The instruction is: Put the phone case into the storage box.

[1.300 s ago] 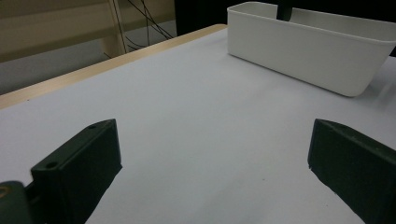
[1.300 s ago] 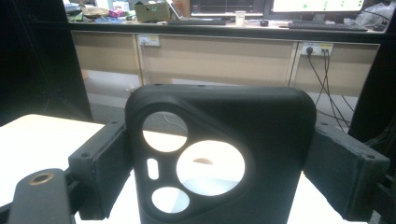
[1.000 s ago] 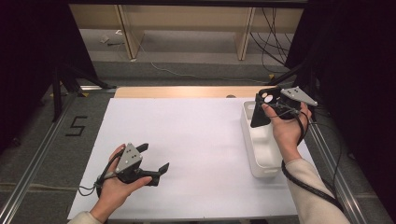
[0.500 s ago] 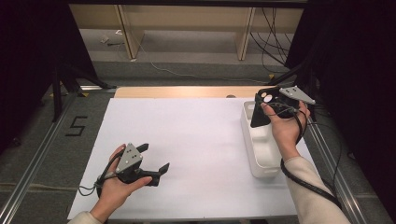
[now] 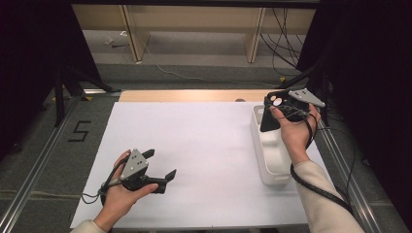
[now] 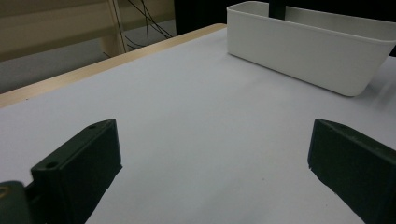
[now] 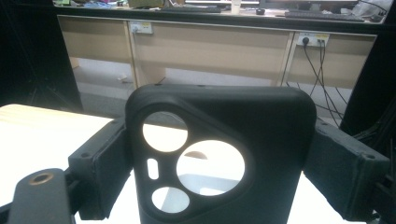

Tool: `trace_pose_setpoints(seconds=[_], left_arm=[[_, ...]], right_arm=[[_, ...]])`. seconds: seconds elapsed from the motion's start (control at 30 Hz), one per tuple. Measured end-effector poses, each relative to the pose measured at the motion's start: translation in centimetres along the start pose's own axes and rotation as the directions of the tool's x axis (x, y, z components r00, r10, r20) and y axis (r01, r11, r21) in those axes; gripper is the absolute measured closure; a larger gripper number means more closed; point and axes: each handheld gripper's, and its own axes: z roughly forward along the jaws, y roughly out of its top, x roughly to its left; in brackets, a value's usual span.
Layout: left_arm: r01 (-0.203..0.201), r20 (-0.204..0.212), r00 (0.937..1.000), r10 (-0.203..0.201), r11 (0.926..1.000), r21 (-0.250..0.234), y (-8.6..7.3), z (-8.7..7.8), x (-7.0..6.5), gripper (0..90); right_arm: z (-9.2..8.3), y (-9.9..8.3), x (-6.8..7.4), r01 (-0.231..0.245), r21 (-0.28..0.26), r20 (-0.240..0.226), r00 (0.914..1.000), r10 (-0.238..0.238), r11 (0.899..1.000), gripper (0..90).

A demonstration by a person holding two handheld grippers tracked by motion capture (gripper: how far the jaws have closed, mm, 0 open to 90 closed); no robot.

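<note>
White table (image 5: 204, 141): R tool (image 5: 270, 114) clamps black phone case (image 7: 219, 154) over bin (image 5: 272, 162); L tool (image 5: 158, 165) apart.

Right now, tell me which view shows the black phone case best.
The right gripper view: the black phone case fills the centre, clamped between the jaws, its camera cutouts plain. The high view shows it small and dark in the right gripper above the white bin. The left gripper view offers the bin, not the case.
</note>
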Motion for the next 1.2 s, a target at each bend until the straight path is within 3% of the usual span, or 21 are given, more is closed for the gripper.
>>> trace_pose_setpoints(seconds=[1.2], left_arm=[[0.003, 0.005, 1.0, -0.003, 1.0, 0.002, -0.1, 0.1, 0.0, 2.2]], right_arm=[[1.6, -0.2, 0.1, 0.005, 0.028, 0.017, 0.9998, -0.006, 1.0, 15.2]])
